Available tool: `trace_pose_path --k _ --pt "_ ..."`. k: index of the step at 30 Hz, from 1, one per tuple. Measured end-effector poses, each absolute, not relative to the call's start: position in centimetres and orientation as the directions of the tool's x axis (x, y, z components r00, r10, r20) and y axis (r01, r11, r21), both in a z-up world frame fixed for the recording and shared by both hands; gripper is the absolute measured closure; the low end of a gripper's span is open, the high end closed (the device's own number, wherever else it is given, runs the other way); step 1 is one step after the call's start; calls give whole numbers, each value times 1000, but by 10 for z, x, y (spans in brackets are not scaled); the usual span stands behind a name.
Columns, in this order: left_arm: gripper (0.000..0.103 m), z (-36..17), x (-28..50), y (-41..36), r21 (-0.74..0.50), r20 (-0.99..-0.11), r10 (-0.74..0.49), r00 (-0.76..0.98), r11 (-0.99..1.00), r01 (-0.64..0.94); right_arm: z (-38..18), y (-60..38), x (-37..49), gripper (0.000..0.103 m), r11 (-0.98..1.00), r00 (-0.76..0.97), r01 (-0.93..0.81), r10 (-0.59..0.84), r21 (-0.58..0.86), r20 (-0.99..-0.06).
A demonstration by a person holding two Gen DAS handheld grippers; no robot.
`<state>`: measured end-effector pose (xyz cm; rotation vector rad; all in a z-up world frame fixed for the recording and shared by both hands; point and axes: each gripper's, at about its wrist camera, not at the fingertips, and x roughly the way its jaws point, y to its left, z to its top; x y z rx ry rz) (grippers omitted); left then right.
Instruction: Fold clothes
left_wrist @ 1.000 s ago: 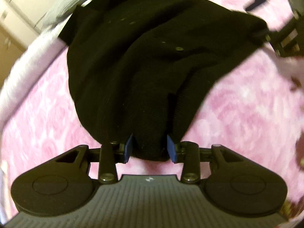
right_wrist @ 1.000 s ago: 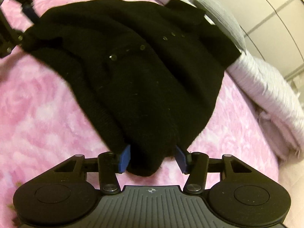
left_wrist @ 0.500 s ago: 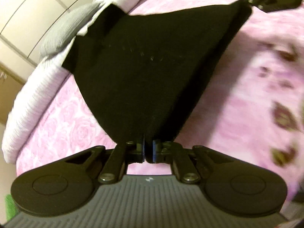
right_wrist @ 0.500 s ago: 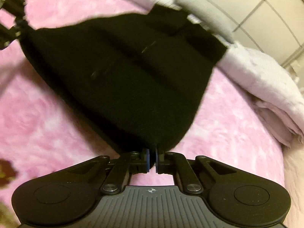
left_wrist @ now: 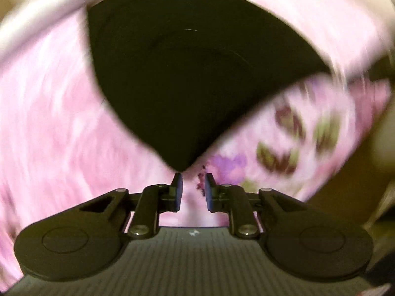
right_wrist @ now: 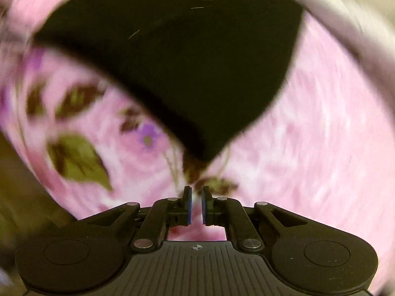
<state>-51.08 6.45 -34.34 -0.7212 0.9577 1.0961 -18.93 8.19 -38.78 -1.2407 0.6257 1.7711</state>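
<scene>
A black knit garment [left_wrist: 187, 74] lies spread flat on the pink flowered bedspread [left_wrist: 49, 128]; it also shows in the right wrist view [right_wrist: 197, 69]. My left gripper [left_wrist: 193, 180] is open a little and empty, its tips just short of the garment's near corner. My right gripper [right_wrist: 196, 192] is open by a narrow gap and empty, a short way back from the garment's other near corner. Both views are blurred by motion.
A white quilted bolster [left_wrist: 37, 17] runs along the far side of the bed; it also shows in the right wrist view [right_wrist: 350, 22]. The bedspread's leaf and flower print [right_wrist: 81, 157] lies near the bed's edge, with dark floor beyond.
Both grippers were shut on the garment's corners half a second ago. They have let go and pulled back, and the garment now lies flat on the bed.
</scene>
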Motion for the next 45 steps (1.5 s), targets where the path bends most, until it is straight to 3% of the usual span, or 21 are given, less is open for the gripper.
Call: trace_pose_path --k 2,5,6,8,9,12,22,23,24,25,26,37,45 --pt "82 -339 -541 72 -230 -884 402 238 69 -971 -386 93 -168 88 -357 -222 -930 346 91 -912" --pt "77 -350 -576 80 -478 -822 465 329 -248 -842 -385 108 -136 85 -111 -349 -937 350 331 -869" --pt "76 -354 -582 82 -524 -803 489 340 -309 -794 -384 114 -126 78 -26 -388 -914 359 406 -849" --pt "75 -360 -590 87 -584 -773 530 349 -377 -719 -383 124 -104 31 139 -457 -829 387 541 -801" --pt "73 -363 -592 91 -591 -767 541 345 -388 -707 -382 130 -94 29 218 -487 -770 406 600 -773" --pt "73 -374 -595 97 -573 -781 539 317 -415 -707 -383 144 -70 29 385 -544 -591 458 708 -703" --pt "65 -412 -594 126 -650 -743 536 402 -433 -624 -418 161 -82 31 408 -624 -492 451 769 -638" --pt "72 -411 -593 128 -657 -737 535 413 -422 -625 -419 164 -84 49 412 -627 -496 438 764 -644" --pt "90 -410 -592 129 -662 -732 534 423 -410 -627 -419 167 -87 64 415 -629 -507 420 755 -654" --pt "96 -406 -593 130 -657 -732 532 424 -391 -644 -420 170 -90 84 418 -630 -518 402 746 -664" --pt "95 -402 -593 132 -652 -733 531 426 -370 -661 -419 172 -91 86 424 -632 -517 396 743 -666" --pt "97 -349 -587 83 -540 -767 515 384 -191 -820 -361 146 -90 92 323 -664 -512 440 796 -605" --pt "92 -328 -573 73 -367 -842 476 256 -157 -917 -395 105 -102 88 388 -539 -671 330 632 -775"
